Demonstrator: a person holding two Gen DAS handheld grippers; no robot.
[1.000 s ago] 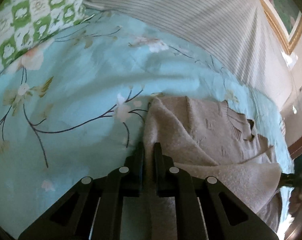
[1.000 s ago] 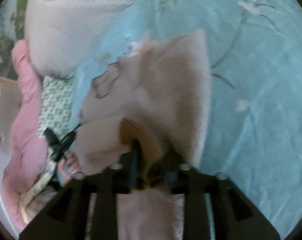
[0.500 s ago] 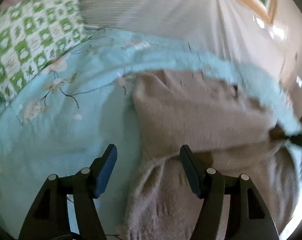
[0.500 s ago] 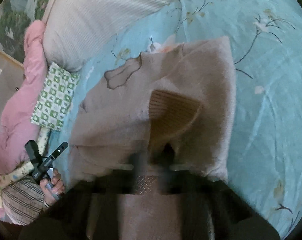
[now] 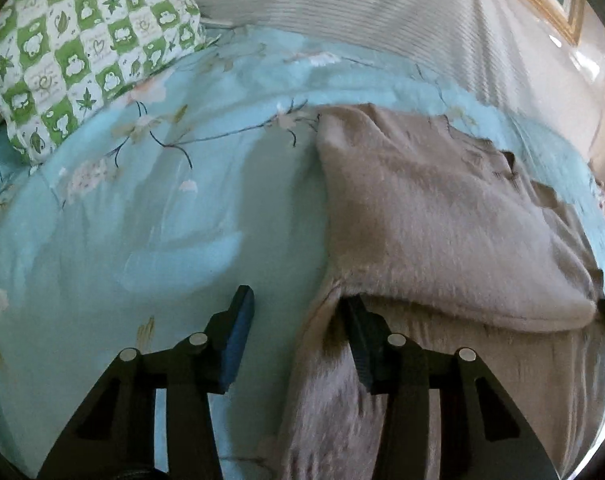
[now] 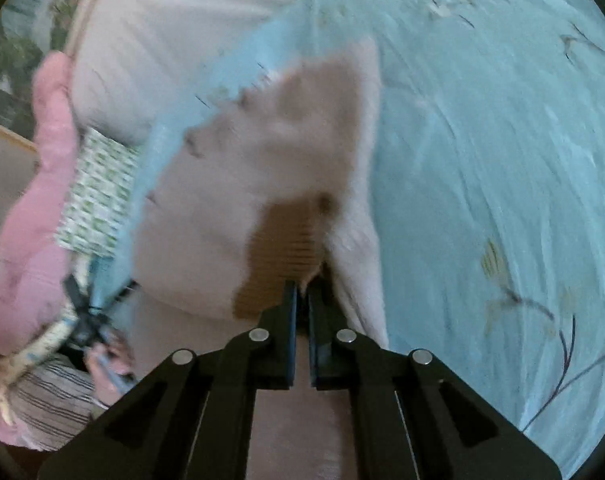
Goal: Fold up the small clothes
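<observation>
A small beige knitted sweater lies on the light blue floral bedspread, folded over on itself. My left gripper is open and empty at the sweater's left edge; its right finger touches the fabric. In the right wrist view the sweater is blurred. My right gripper is shut on the sweater's ribbed edge and holds it up a little.
A green and white checked pillow lies at the back left. A striped white pillow lies along the back. In the right wrist view a pink quilt is at the left, with the other hand and gripper.
My left gripper has opened and let go of the sweater, then drawn back to its left edge. My right gripper stays shut on the ribbed edge and has moved with it.
</observation>
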